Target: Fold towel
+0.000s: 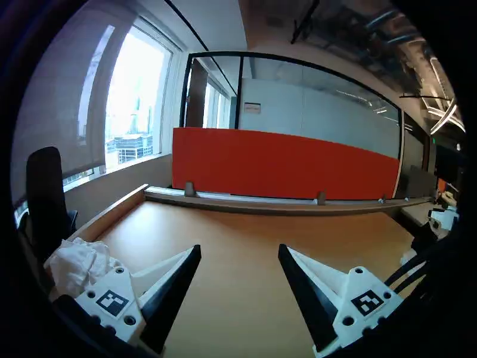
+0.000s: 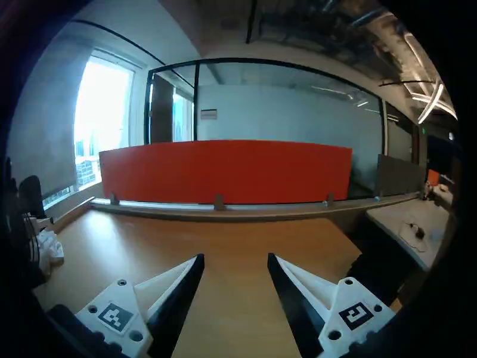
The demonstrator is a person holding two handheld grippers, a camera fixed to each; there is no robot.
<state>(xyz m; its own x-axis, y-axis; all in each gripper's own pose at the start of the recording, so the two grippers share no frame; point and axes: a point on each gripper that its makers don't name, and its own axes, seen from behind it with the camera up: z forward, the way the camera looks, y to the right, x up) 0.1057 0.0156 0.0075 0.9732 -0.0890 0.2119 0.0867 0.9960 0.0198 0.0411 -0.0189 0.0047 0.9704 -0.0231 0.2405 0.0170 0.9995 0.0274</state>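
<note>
A crumpled white towel [image 1: 77, 265] lies at the left edge of the wooden desk [image 1: 250, 250], just left of my left gripper's fingers. My left gripper [image 1: 238, 255] stands open above the desk with nothing between its fingers. In the right gripper view the same white towel [image 2: 49, 247] shows far off at the left edge of the desk [image 2: 232, 250]. My right gripper [image 2: 235, 262] is open too, holding nothing, and points across the bare desk top.
An orange divider panel [image 1: 286, 164] runs along the desk's far edge. A dark office chair [image 1: 45, 203] stands at the left by the window. A second, lighter desk [image 2: 411, 230] with small items sits to the right.
</note>
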